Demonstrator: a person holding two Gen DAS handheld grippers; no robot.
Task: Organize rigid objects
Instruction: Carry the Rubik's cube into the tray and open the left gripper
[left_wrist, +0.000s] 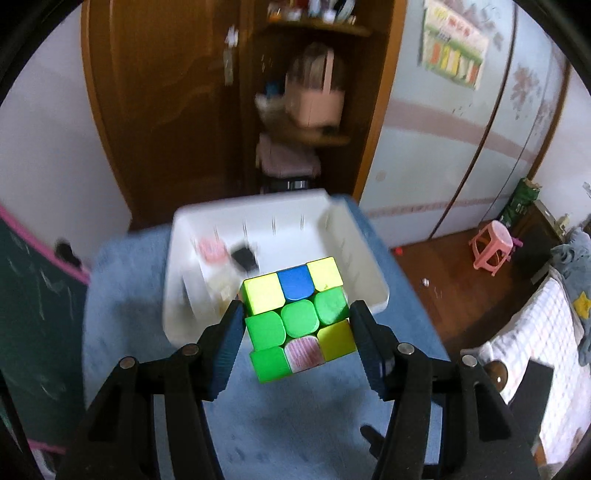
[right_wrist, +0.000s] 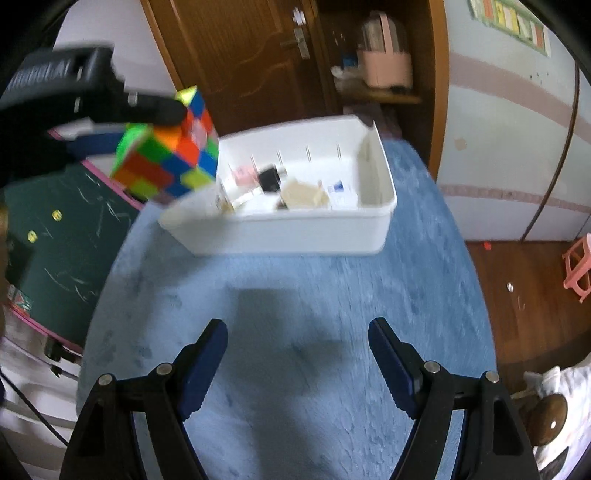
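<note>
**Green-faced cube held above the blue desk**

Green, yellow and blue squares face the left wrist camera: the multicoloured plastic puzzle cube is clamped between the pads of the left claw, clear of the blue fuzzy-covered desk, just in front of the white rectangular plastic bin. The bin stands at the desk's far edge and holds small blurred items. The right claw hangs open, nothing between its pads, above the desk's middle.

Bare blue cloth before bin
</note>
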